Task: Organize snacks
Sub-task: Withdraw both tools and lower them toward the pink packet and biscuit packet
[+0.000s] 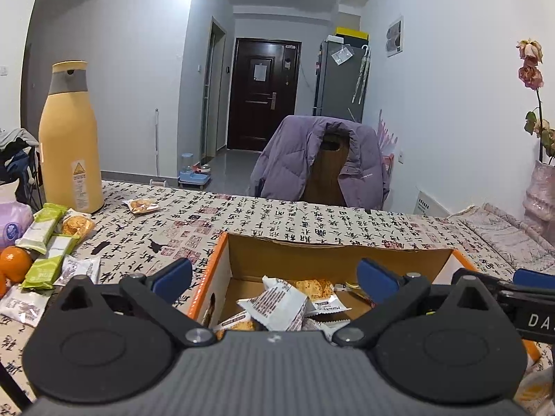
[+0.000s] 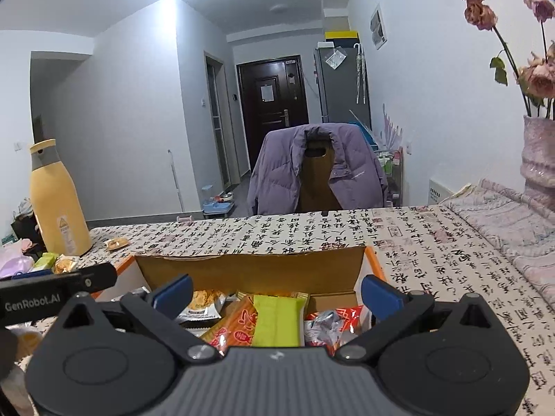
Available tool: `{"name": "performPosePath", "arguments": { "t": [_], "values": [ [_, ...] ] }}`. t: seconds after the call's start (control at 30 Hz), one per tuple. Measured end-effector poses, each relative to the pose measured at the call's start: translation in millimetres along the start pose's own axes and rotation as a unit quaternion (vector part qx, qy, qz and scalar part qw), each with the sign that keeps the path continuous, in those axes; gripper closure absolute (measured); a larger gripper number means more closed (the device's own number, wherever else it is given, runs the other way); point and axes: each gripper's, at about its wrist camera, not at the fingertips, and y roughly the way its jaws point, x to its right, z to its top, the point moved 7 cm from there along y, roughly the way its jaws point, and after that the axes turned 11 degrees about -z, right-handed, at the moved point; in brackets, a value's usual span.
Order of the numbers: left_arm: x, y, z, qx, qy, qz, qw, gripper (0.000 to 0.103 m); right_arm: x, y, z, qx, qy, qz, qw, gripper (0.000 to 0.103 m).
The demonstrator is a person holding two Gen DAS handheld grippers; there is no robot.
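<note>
While both grippers hang above the cardboard box (image 1: pixel 222 263) with nothing between their pads, reads as the pause between a drop and the next pick.

Left wrist view: left gripper (image 1: pixel 274 274) spread wide, blue pads clear of everything, holding nothing. Below, white-wrapped snack packets (image 1: pixel 277 306) and a clear-wrapped biscuit (image 1: pixel 317 289) lying loose on the box floor. Still outside, on the calligraphy tablecloth (image 1: pixel 277 215) to the left: green snack bars (image 1: pixel 43 228), a wrapped round biscuit (image 1: pixel 78 225), white sachets (image 1: pixel 78 270), and farther off a lone small packet (image 1: pixel 141 205) near the yellow bottle (image 1: pixel 69 138). An orange (image 1: pixel 14 264) at the left edge, just beside the bars. Part of the right gripper (image 1: pixel 534 277) poking in at the right edge.

Right wrist view: right gripper (image 2: pixel 275 293) likewise fully apart and empty, pads touching nothing. Beneath, in the right part of the box: a lime-green bar (image 2: pixel 275 319) lying on an orange-red packet (image 2: pixel 236 329), a red-and-silver packet (image 2: pixel 333 322) to its right, a biscuit packet (image 2: pixel 203 303) to its left.

Judged roughly half done, since several snacks remain on the cloth. Next move: likely a swing left, out over the box's orange rim, down onto the green bars, then closing across a bar's narrow width; care needed not to nudge the orange.
</note>
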Motion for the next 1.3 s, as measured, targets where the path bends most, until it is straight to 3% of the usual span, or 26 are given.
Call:
{"name": "performPosePath", "arguments": {
  "t": [0.37,0.8,1.3],
  "values": [
    [-7,-49,-19,-0.011,0.001,0.000,0.9999,0.000,-1,-48,-20,-0.013,-0.009,0.000,1.000,0.000],
    [-25,-105,-76,-0.046,0.031,-0.008,0.9984,0.000,-10,-97,-75,-0.038,-0.036,-0.002,0.999,0.000],
    [-52,-119,-128,-0.082,0.022,-0.020,0.9962,0.000,-19,-115,-134,-0.103,-0.054,-0.003,0.993,0.000]
  ]
}}
